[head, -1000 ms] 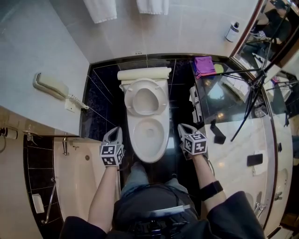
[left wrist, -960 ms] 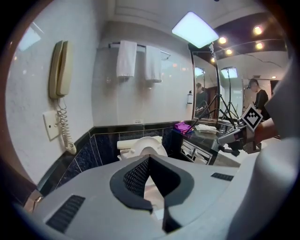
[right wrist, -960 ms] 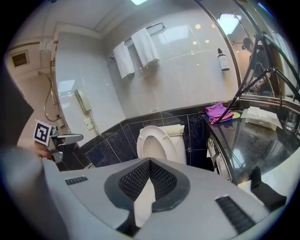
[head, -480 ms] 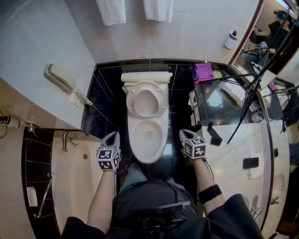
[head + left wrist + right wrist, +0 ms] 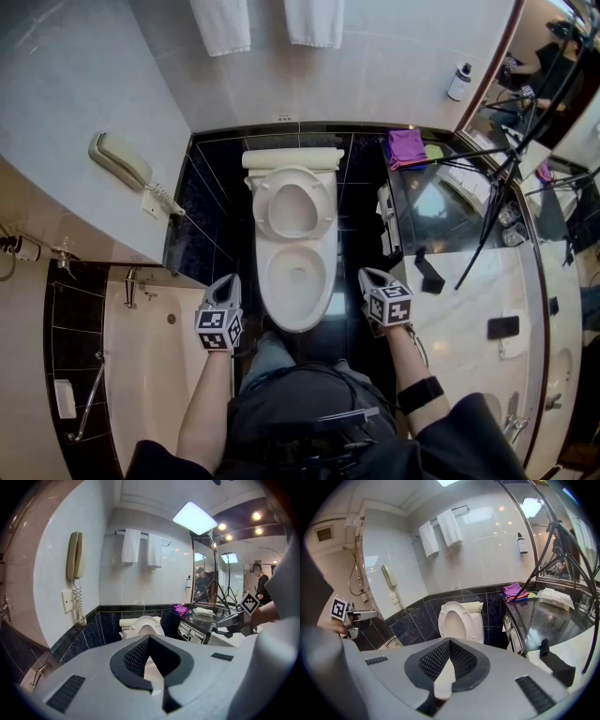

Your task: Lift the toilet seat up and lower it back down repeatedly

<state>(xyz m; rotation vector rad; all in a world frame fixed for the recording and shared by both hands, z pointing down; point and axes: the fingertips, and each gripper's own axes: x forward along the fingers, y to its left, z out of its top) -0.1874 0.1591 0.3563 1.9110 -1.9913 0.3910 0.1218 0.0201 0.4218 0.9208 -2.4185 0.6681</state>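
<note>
Toilet seat [image 5: 292,207] stands raised against cistern [image 5: 291,157], dead ahead along bowl's [image 5: 268,286] long axis; left gripper [image 5: 227,281] and right gripper [image 5: 365,275] flank bowl front, equally distant, jaws closed, empty.

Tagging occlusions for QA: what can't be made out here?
Towels: head view, tops cut by the upper edge.
Toilet seat: left gripper view, lower half behind the left gripper.
Bottle label: head view, too small to read.
Bathtub: head view, near end behind the person's left arm.
</note>
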